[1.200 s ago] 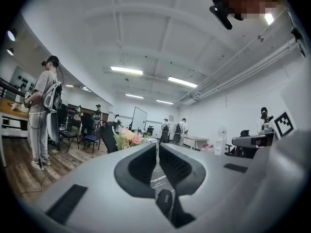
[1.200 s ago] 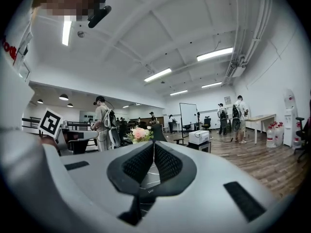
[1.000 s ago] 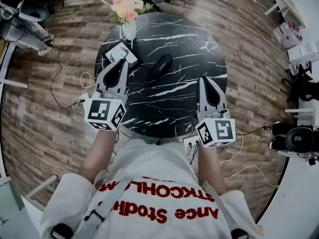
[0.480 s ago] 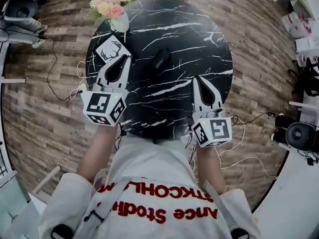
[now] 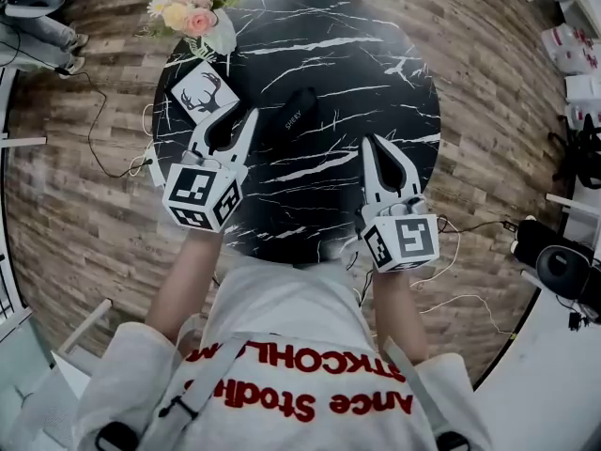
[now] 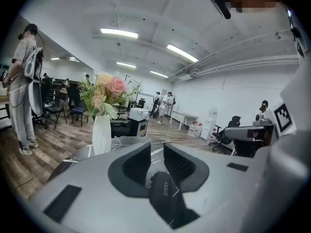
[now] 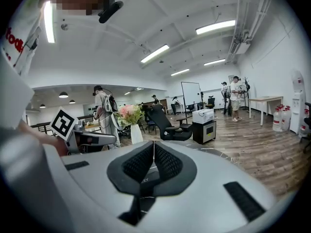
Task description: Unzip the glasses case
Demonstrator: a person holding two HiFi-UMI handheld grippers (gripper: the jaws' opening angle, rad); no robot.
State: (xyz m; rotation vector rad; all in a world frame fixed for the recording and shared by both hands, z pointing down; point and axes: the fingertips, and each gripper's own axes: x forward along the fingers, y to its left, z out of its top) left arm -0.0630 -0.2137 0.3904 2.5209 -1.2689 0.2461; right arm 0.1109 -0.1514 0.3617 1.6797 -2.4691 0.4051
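A black zipped glasses case [image 5: 299, 112] with pale lettering lies near the middle of the round black marble table [image 5: 376, 54]. My left gripper [image 5: 239, 113] hovers just left of the case. Its jaws are opening, with a narrow gap and nothing pressed between them. In the left gripper view the case [image 6: 165, 198] shows low ahead, past the parted left gripper [image 6: 156, 148]. My right gripper [image 5: 369, 142] is shut and empty, to the right of the case and nearer to me. In the right gripper view a bit of the case [image 7: 145, 179] shows beyond the shut right gripper [image 7: 154, 145].
A white vase of pink flowers [image 5: 192, 7] stands at the table's far left edge. A white card with a deer print [image 5: 202, 95] lies next to my left gripper. Cables [image 5: 451, 252] run over the wooden floor round the table. People and office chairs are further off.
Both grippers have come down and forward towards the case. The left gripper's jaws, shut before, now stand slightly apart. The right gripper's jaws stay shut.
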